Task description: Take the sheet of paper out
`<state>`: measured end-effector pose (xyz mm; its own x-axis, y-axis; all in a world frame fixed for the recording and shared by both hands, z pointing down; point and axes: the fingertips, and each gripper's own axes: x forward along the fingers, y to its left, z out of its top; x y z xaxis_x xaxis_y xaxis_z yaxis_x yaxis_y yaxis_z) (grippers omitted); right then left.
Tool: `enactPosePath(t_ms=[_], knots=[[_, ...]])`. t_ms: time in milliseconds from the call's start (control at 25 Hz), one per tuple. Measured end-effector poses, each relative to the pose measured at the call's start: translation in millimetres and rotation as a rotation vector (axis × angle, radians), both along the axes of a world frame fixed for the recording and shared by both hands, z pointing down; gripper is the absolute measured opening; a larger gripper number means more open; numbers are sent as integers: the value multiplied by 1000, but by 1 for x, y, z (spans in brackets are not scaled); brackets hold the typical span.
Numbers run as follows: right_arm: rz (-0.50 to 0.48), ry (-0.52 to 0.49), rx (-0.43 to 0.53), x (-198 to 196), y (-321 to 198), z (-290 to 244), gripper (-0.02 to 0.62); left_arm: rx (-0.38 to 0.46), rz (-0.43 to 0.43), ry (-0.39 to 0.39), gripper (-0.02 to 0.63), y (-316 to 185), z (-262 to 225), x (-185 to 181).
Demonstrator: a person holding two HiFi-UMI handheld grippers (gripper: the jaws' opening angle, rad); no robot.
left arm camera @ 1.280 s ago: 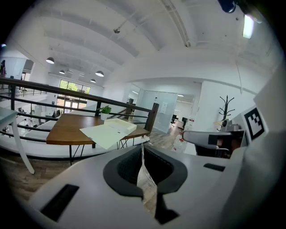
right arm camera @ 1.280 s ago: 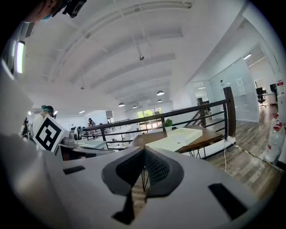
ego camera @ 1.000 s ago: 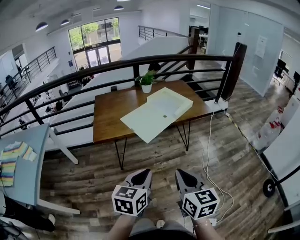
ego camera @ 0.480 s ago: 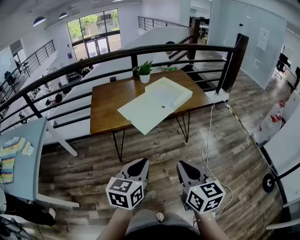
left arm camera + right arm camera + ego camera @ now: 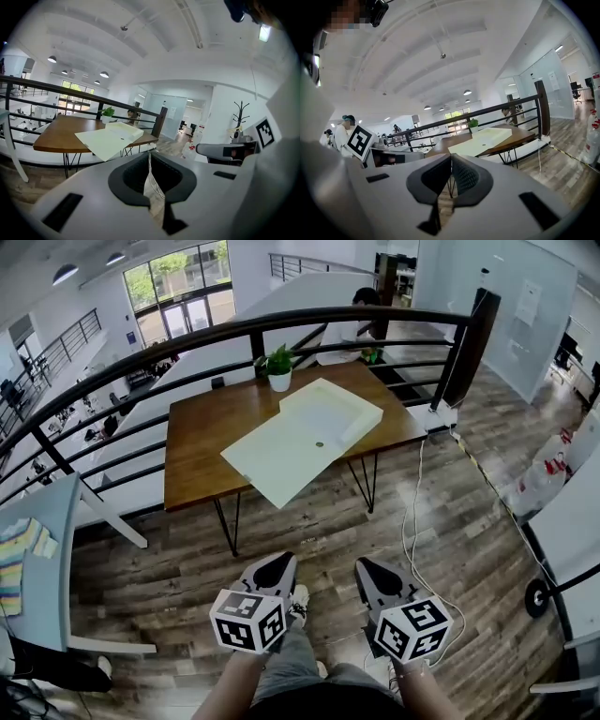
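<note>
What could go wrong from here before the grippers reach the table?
The white cable trails over the floor beside the right gripper; a foot might catch it. The pale flap overhangs the front edge of the table, so a bump could pull it off.

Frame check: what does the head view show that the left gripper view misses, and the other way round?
Head view only: the striped cloth at the left edge, and the person's shoe on the floor. Left gripper view only: the coat stand off to the right. Both share the wooden table, the white box lying on it, and the potted plant at its far edge.
</note>
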<state>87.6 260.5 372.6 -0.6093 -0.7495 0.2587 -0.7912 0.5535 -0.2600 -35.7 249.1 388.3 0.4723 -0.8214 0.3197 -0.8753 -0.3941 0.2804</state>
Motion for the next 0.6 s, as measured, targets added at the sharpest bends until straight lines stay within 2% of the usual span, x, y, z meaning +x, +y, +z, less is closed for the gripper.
enactPosePath(t_ms=[600], knots=[[69, 28, -13, -45, -225, -4, 28, -10, 120, -25, 28, -232, -6, -24]])
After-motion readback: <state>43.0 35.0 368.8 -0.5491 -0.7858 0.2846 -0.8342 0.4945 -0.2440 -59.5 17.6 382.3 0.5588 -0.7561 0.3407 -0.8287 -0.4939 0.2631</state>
